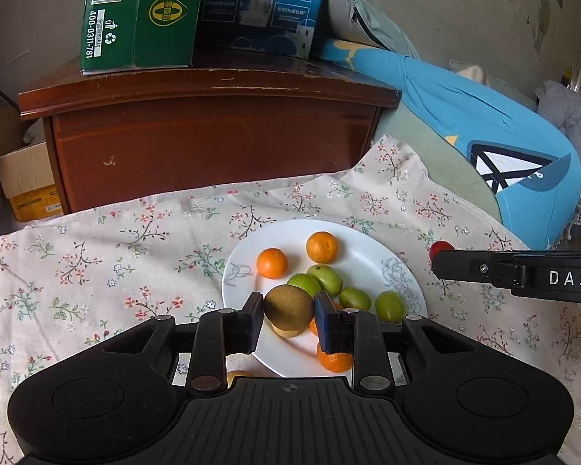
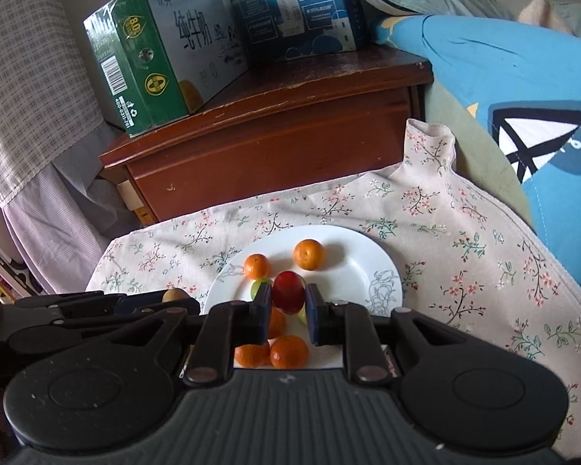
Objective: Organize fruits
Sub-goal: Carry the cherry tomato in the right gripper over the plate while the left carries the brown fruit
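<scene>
A white plate (image 1: 364,248) on the floral cloth holds several oranges (image 1: 272,262) and several green fruits (image 1: 325,279). My left gripper (image 1: 288,319) is shut on a brown kiwi (image 1: 289,309) held over the plate's near side. My right gripper (image 2: 287,302) is shut on a small red fruit (image 2: 287,293) above the plate (image 2: 372,255); it shows in the left wrist view (image 1: 441,248) at the right gripper's tip. Two oranges (image 2: 289,352) lie under the right gripper. The left gripper and its kiwi (image 2: 174,295) show at left in the right wrist view.
A brown wooden cabinet (image 1: 213,147) stands behind the cloth with a green carton (image 1: 135,15) and a blue carton (image 1: 259,4) on top. A blue cushion (image 1: 503,135) lies at right. A cardboard box (image 1: 23,178) sits at far left.
</scene>
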The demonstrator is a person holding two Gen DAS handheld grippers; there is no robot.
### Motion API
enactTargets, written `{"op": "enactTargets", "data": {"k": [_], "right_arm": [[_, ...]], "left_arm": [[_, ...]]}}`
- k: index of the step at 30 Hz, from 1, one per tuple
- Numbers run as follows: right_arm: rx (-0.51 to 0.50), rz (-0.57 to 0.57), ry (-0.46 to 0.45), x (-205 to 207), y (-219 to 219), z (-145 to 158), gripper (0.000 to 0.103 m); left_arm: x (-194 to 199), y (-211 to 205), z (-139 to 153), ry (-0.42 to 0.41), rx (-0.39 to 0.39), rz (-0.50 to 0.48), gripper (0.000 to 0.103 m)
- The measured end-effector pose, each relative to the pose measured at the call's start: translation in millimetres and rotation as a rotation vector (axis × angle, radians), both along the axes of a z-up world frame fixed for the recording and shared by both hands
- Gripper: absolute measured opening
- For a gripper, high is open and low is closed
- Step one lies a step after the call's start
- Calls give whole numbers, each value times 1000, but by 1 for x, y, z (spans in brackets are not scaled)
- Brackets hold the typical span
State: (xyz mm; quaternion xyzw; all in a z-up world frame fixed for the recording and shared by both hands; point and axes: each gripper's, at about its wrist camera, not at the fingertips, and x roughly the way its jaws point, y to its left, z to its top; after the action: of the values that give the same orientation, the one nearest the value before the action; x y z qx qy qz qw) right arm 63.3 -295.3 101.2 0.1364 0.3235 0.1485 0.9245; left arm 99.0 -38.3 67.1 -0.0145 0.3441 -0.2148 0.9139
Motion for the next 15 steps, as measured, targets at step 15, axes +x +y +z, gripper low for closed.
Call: {"op": "enactTargets", "data": {"k": [15], "right_arm": [[0, -65, 90, 31, 1, -30, 19]], "left_arm": [[31, -4, -18, 35, -18, 48, 26]]}}
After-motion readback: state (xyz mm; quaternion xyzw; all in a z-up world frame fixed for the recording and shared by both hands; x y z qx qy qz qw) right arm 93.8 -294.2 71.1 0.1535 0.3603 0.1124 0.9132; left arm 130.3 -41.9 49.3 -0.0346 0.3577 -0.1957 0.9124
